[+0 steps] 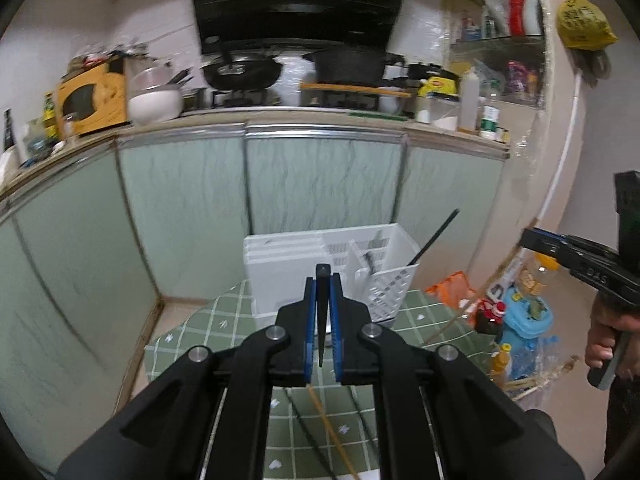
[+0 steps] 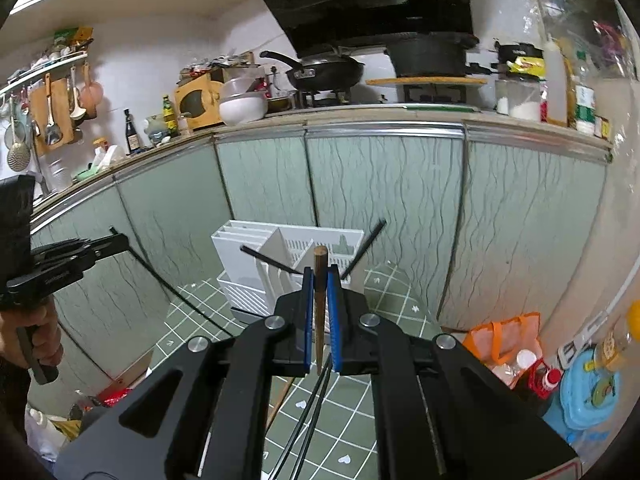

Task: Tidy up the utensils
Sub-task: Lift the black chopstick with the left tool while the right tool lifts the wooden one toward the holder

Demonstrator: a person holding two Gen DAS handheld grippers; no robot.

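Gripping a black chopstick (image 1: 322,312) and a brown chopstick (image 2: 319,304) upright, the left gripper (image 1: 323,320) and right gripper (image 2: 320,312) face the white holder (image 2: 256,276) just above frame centre.

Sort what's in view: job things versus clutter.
Job: left gripper shut on black chopstick; right gripper shut on brown chopstick; white utensil holder.
Clutter: wok, orange bag, blue toy.

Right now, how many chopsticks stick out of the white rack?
2: one black chopstick leans left, another leans right, both in the rack. Shorter ones may be hidden inside.
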